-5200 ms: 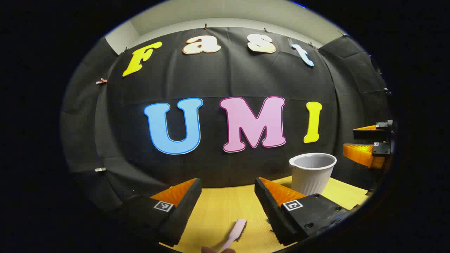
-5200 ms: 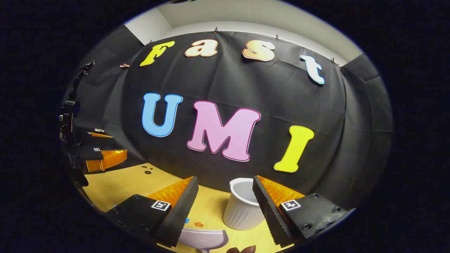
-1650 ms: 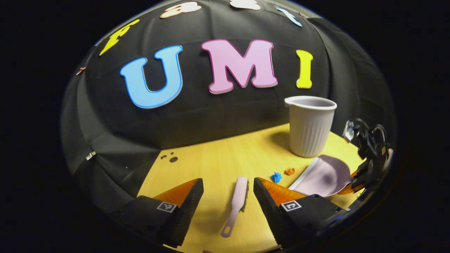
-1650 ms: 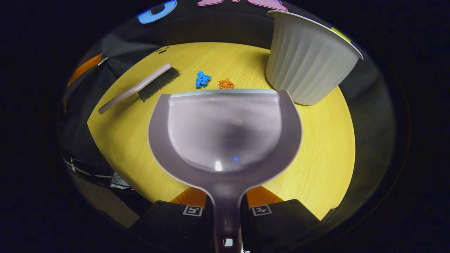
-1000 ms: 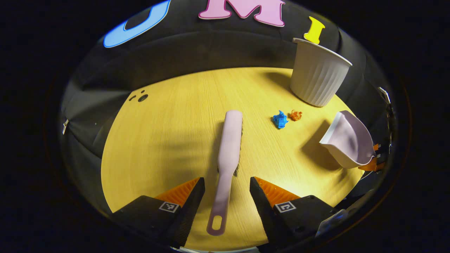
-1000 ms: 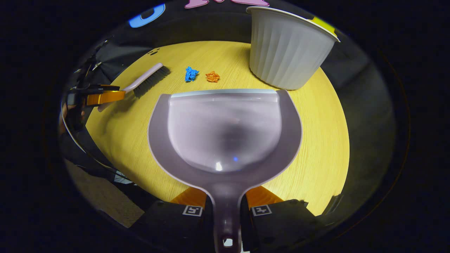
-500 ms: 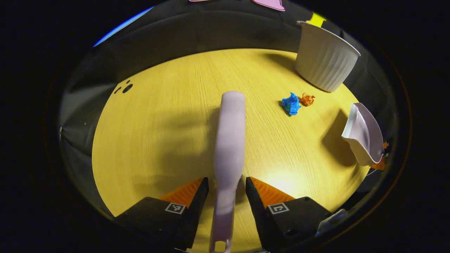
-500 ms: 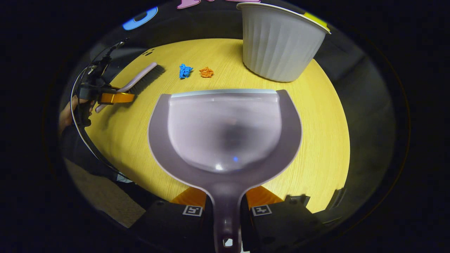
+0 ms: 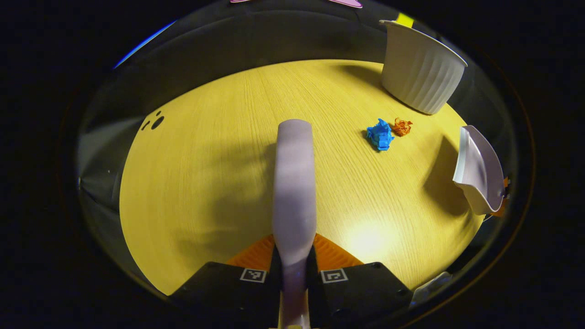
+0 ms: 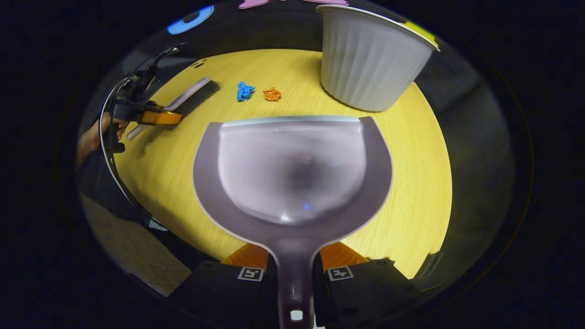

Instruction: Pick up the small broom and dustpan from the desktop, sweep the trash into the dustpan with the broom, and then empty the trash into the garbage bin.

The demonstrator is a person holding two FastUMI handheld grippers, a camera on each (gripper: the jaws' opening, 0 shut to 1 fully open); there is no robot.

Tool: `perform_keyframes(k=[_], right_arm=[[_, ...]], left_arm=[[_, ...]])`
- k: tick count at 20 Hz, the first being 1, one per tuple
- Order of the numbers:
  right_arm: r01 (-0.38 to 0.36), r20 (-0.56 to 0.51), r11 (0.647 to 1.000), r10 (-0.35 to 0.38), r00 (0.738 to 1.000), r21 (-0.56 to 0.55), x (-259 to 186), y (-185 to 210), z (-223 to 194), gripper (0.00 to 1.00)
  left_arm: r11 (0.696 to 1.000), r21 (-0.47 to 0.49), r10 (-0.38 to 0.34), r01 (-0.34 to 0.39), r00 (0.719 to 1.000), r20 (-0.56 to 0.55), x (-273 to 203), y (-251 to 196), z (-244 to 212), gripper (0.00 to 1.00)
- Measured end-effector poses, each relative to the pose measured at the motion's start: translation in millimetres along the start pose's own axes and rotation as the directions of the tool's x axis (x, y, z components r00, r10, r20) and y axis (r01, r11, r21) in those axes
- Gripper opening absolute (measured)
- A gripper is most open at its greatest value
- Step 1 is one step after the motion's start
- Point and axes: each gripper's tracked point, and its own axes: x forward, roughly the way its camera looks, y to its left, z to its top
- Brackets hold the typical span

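Observation:
In the left gripper view my left gripper (image 9: 294,256) is shut on the handle of the small pale-pink broom (image 9: 294,183), which points forward over the wooden desktop (image 9: 205,173). A blue paper scrap (image 9: 380,135) and an orange scrap (image 9: 402,127) lie ahead to the right. In the right gripper view my right gripper (image 10: 294,265) is shut on the handle of the pale dustpan (image 10: 292,173), held above the desk. The broom (image 10: 187,99) and the left gripper (image 10: 157,117) sit at the left there, with the scraps (image 10: 245,90) beyond the pan's lip.
A white ribbed garbage bin (image 9: 420,68) stands at the far right of the desk, close behind the dustpan (image 9: 477,171) as seen from the left gripper. A hand (image 10: 98,135) and cable show at the desk's left edge. Small dark holes (image 9: 155,122) mark the far left.
My left gripper came down over the broom and its fingers closed on the handle. The right gripper kept holding the dustpan, shifting only slightly.

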Motion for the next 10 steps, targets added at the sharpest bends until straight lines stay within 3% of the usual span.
perform_keyframes(k=[1, 2, 5, 10], right_arm=[[-0.007, -0.019, 1.0, 0.006, 1.0, -0.025, -0.4, -1.8, 4.1, 0.35], [-0.012, -0.04, 0.999, 0.01, 0.999, -0.047, -0.8, -4.3, 7.9, 0.31], [-0.041, -0.12, 0.995, 0.03, 0.992, -0.095, 2.3, -8.8, 13.6, 0.35], [-0.073, -0.199, 0.985, 0.041, 0.979, -0.156, 11.2, -10.4, 18.3, 0.35]], left_arm=[[1.0, 0.005, 0.022, -0.022, 0.999, 0.029, -1.4, 2.5, 9.0, 0.27], [0.999, 0.018, 0.031, -0.033, 0.998, 0.062, -4.1, 2.0, 20.4, 0.27], [0.997, 0.08, -0.018, 0.007, 0.992, 0.128, -6.6, -17.3, 51.5, 0.28], [0.986, 0.16, -0.071, 0.051, 0.99, 0.12, 0.4, -45.6, 86.1, 0.28]])
